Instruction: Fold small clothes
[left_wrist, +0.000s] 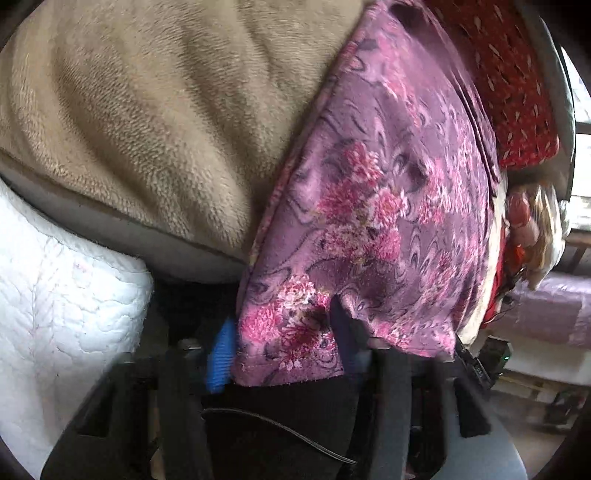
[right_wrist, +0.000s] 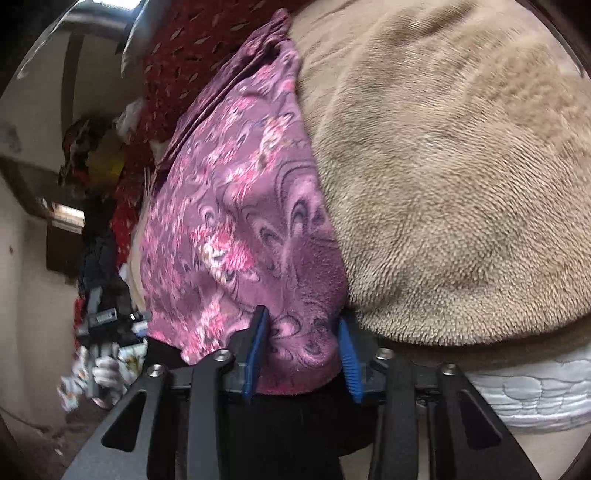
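Observation:
A purple floral garment (left_wrist: 380, 192) lies stretched over the edge of a bed covered by a beige fleece blanket (left_wrist: 147, 110). My left gripper (left_wrist: 284, 332) has its blue-padded fingers either side of the garment's near corner, the cloth bunched between them. In the right wrist view the same purple garment (right_wrist: 236, 221) hangs beside the beige blanket (right_wrist: 443, 184). My right gripper (right_wrist: 304, 332) has its blue pads (right_wrist: 258, 343) around the garment's other near corner, cloth filling the gap.
A white quilted mattress (left_wrist: 55, 295) lies under the blanket, also in the right wrist view (right_wrist: 528, 391). A red patterned cloth (left_wrist: 509, 81) lies beyond the garment. The other gripper and gloved hand (right_wrist: 107, 339) show at the left. Cluttered room floor lies behind.

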